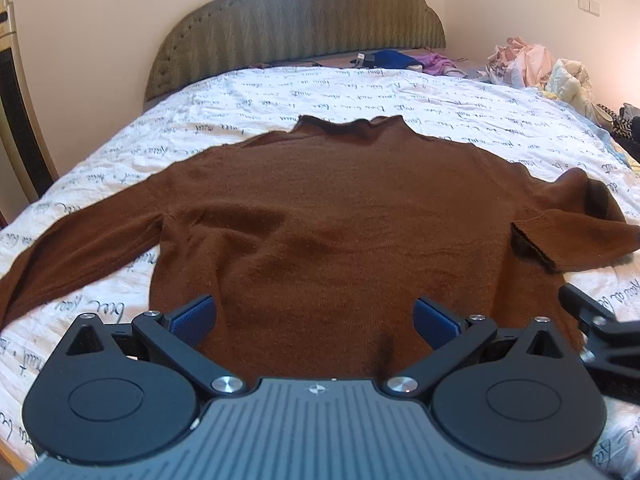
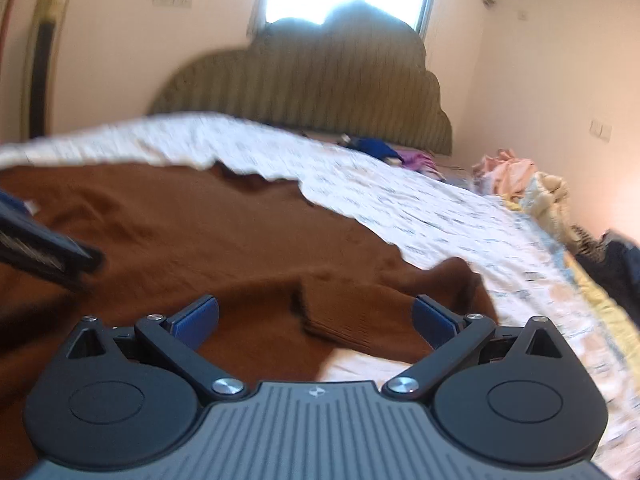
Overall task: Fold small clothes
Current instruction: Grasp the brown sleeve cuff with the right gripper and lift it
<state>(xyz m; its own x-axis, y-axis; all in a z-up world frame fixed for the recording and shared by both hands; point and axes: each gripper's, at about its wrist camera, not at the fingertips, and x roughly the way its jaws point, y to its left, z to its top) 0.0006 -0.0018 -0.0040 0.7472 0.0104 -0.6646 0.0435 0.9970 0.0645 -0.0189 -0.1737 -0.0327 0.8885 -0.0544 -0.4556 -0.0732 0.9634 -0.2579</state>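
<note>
A brown long-sleeved sweater (image 1: 320, 208) lies flat on the bed, collar toward the headboard. Its left sleeve (image 1: 80, 252) stretches out straight; its right sleeve (image 1: 580, 232) is bent back so the cuff lies beside the body. My left gripper (image 1: 314, 318) is open above the sweater's hem, nothing between its blue pads. In the right wrist view, my right gripper (image 2: 316, 322) is open above the folded right sleeve's ribbed cuff (image 2: 352, 320), with the sweater (image 2: 180, 232) spreading left. The right gripper's black fingers (image 1: 600, 332) show at the left wrist view's right edge.
The bed has a white sheet with script lettering (image 1: 360, 92) and a green padded headboard (image 1: 304, 28). A pile of pale clothes (image 1: 532, 64) lies at the far right; blue and purple items (image 1: 400, 60) sit by the headboard. A chair (image 1: 16, 100) stands left of the bed.
</note>
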